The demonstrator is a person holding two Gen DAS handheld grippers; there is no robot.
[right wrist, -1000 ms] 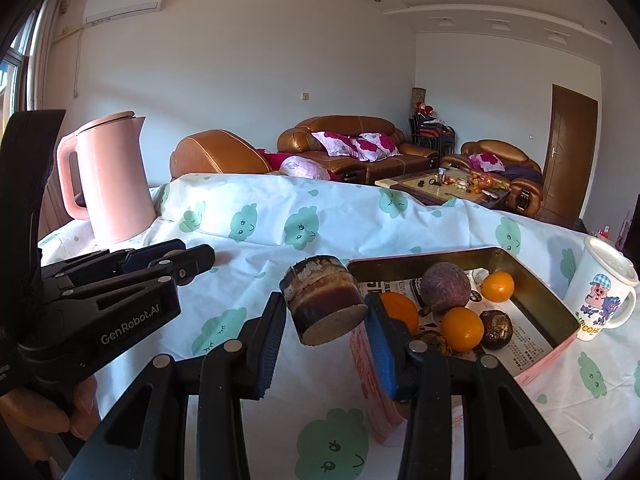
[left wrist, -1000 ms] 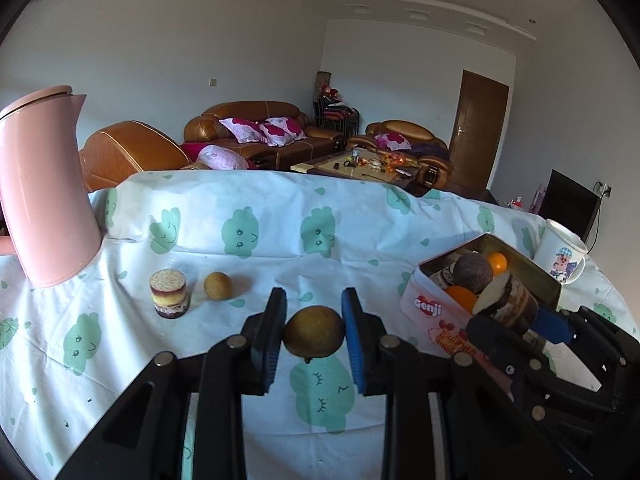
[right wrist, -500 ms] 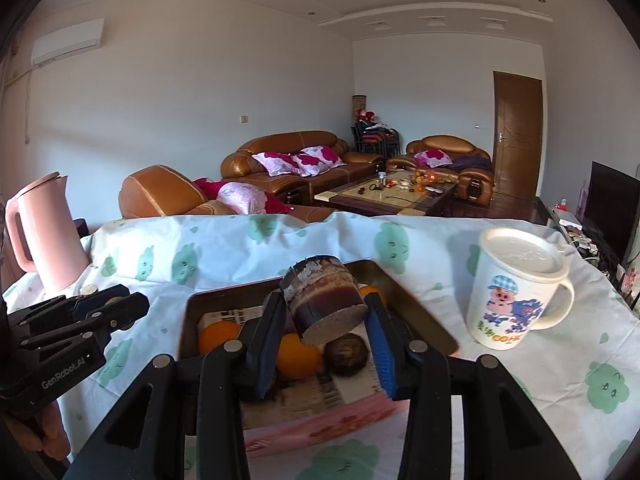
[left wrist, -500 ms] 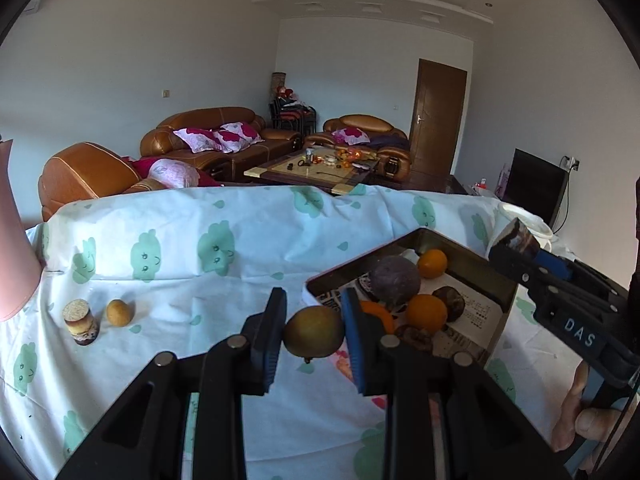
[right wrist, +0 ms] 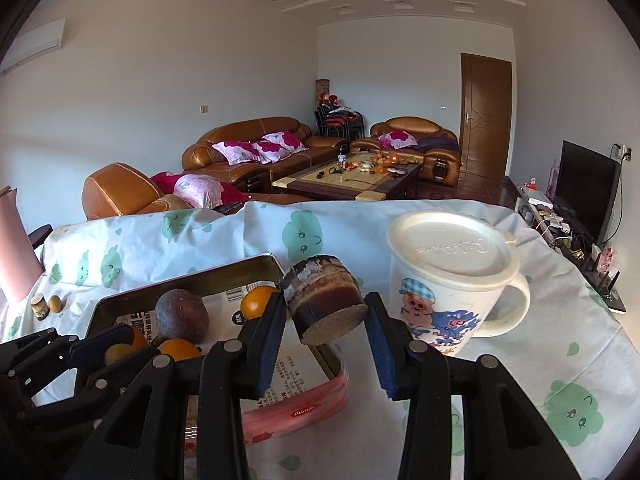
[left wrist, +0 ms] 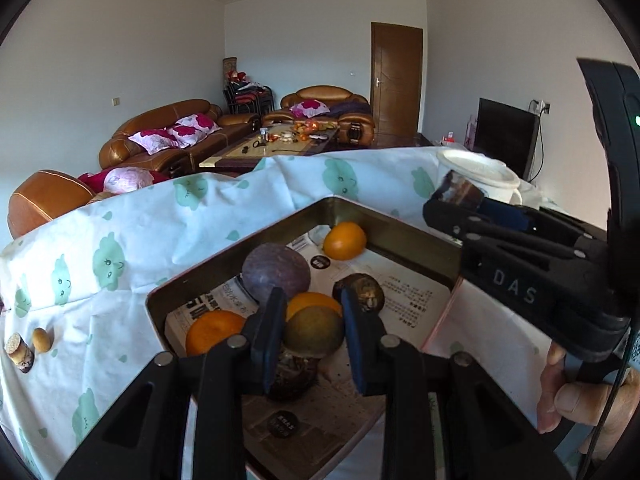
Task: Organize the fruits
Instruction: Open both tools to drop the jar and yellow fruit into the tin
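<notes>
L gripper (left wrist: pixel 312 332) holds a round, dull green-brown fruit (left wrist: pixel 314 330) over the tin (left wrist: pixel 384 222). R gripper (right wrist: pixel 326 330) holds a short brown sugarcane chunk (right wrist: pixel 324 300), tilted, cut end facing the camera.

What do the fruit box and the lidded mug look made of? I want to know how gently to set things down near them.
The box looks like thin metal, a biscuit tin: dull golden inner walls with a sheen, a rolled rim, printed pink outside. The mug looks like glazed ceramic, glossy white with a cartoon print. Its lid seems matte plastic with embossed lettering.
</notes>
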